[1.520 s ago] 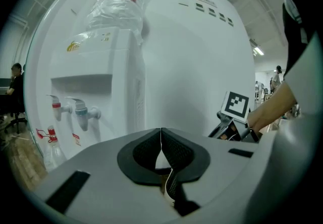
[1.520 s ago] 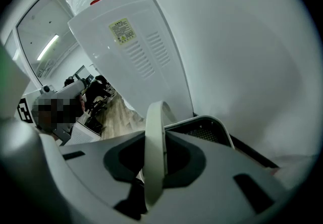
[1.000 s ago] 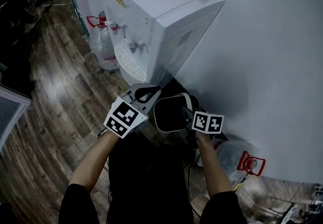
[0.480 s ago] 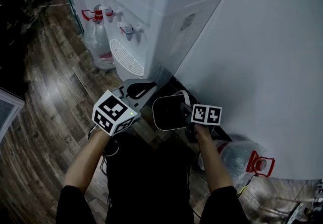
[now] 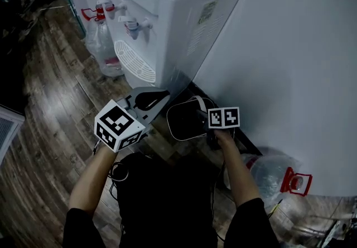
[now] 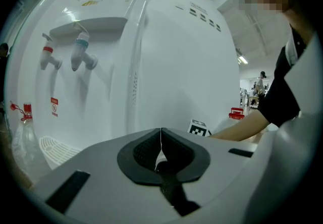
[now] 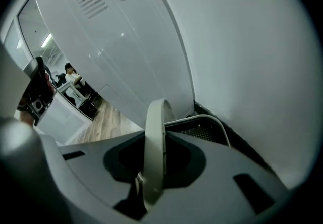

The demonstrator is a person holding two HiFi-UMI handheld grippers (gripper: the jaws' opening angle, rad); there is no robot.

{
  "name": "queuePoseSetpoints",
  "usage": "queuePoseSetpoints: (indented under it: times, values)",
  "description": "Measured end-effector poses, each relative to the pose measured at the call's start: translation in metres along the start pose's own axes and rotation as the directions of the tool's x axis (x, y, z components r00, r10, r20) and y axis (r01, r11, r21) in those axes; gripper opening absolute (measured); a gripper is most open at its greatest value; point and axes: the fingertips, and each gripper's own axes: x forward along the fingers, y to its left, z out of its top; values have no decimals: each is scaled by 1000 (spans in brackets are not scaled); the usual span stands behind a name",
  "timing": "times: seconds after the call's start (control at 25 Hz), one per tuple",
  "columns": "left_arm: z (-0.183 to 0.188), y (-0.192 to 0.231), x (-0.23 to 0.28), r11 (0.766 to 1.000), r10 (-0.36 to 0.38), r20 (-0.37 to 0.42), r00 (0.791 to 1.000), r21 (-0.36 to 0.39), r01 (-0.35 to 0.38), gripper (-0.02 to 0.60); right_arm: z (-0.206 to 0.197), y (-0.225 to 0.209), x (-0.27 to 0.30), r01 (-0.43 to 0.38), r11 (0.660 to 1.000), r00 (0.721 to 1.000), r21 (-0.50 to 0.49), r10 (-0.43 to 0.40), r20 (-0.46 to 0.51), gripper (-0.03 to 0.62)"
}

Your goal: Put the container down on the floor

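The container [image 5: 186, 120] is a dark bin with a white rim. It hangs above the wood floor [image 5: 44, 101], close to the foot of the white wall. My right gripper [image 5: 210, 127] is shut on the container's white handle [image 7: 154, 152], which runs as a band between the jaws. The mesh bin wall [image 7: 199, 129] shows just beyond it. My left gripper [image 5: 160, 96] is beside the container on its left, apart from it. In the left gripper view that gripper [image 6: 161, 141] is shut with nothing held and faces the water dispenser.
A white water dispenser [image 5: 167, 12] stands just ahead, against the wall [image 5: 301, 46]. A clear water bottle with a red handle [image 5: 100, 40] stands left of it. Another bottle [image 5: 273, 171] lies at the right by the wall. Cables lie on the floor below my hands.
Both grippers have sunk towards the floor, the right one further, with the container still hanging from it. The dispenser has slid up in the head view.
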Motion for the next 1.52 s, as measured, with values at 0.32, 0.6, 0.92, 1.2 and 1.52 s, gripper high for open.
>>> queuePoseSetpoints:
  times: [0.32, 0.6, 0.92, 1.2, 1.52]
  values:
    - [-11, 7, 9, 1000, -11, -14, 1000, -8, 11, 15, 13, -13, 21, -31, 958, 993, -283, -3, -120, 71]
    - [-23, 9, 12, 1000, -14, -38, 999, -5, 13, 15, 22, -20, 28, 1, 886, 977, -464, -100, -189, 71]
    - [-29, 13, 8, 1000, 2, -39, 999, -15, -3, 15, 23, -10, 37, 18, 899, 992, -438, -71, -105, 72]
    - [-35, 15, 5, 1000, 20, -39, 999, -23, -21, 15, 14, 5, 50, 35, 904, 992, -425, -82, -93, 74]
    - [-37, 17, 1, 999, 34, -43, 999, -23, -35, 15, -5, 20, 59, -67, 924, 987, -376, 7, -159, 89]
